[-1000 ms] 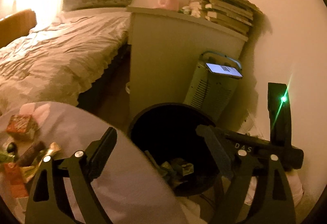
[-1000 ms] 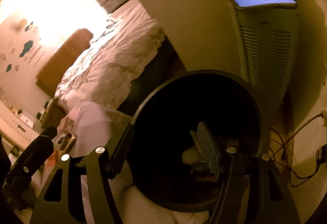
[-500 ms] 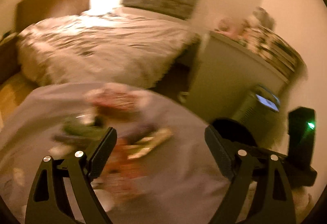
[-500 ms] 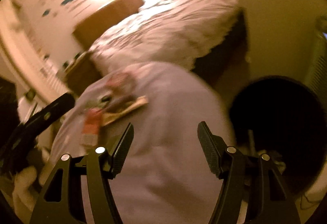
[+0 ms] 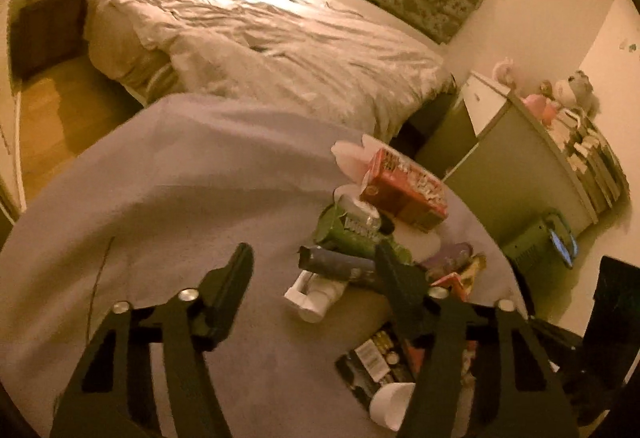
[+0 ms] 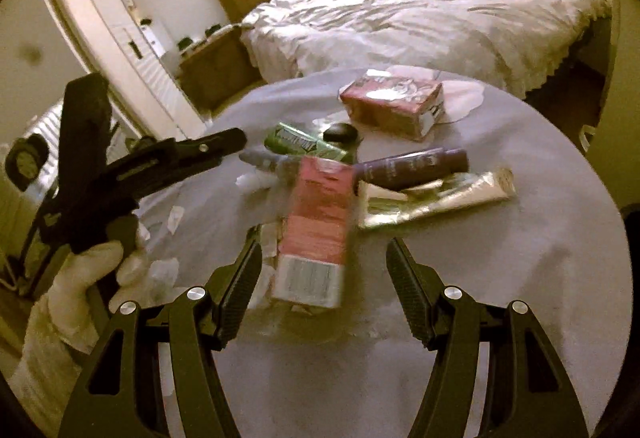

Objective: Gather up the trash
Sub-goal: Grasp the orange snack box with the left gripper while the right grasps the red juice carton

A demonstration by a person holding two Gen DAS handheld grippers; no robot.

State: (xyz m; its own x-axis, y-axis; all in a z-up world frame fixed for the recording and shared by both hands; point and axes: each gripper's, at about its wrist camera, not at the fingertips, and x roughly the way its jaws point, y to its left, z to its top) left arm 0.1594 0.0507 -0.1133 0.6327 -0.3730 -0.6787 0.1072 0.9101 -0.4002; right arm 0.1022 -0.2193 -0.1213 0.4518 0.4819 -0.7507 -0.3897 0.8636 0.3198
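Observation:
Trash lies on a round table with a grey cloth (image 6: 500,278). A flat red carton (image 6: 316,226) lies just ahead of my open, empty right gripper (image 6: 324,258). Beyond it lie a dark purple tube (image 6: 412,166), a gold and white tube (image 6: 436,198), a green can (image 6: 300,144) and a red box (image 6: 394,106). My left gripper (image 5: 314,266) is open and empty above the cloth, left of the pile: red box (image 5: 404,186), green can (image 5: 352,230), dark tube (image 5: 340,266), white cup (image 5: 390,404). It also shows in the right wrist view (image 6: 236,136), at the left.
A bed (image 5: 260,30) with a pale duvet stands behind the table. A low cabinet (image 5: 532,158) with books and soft toys stands at the right, a heater (image 5: 540,246) beside it. Scraps of white paper (image 6: 164,270) lie on the cloth's left side.
Both grippers have swung left, away from the black bin and heater, to face the table with the trash. Both stay open and empty.

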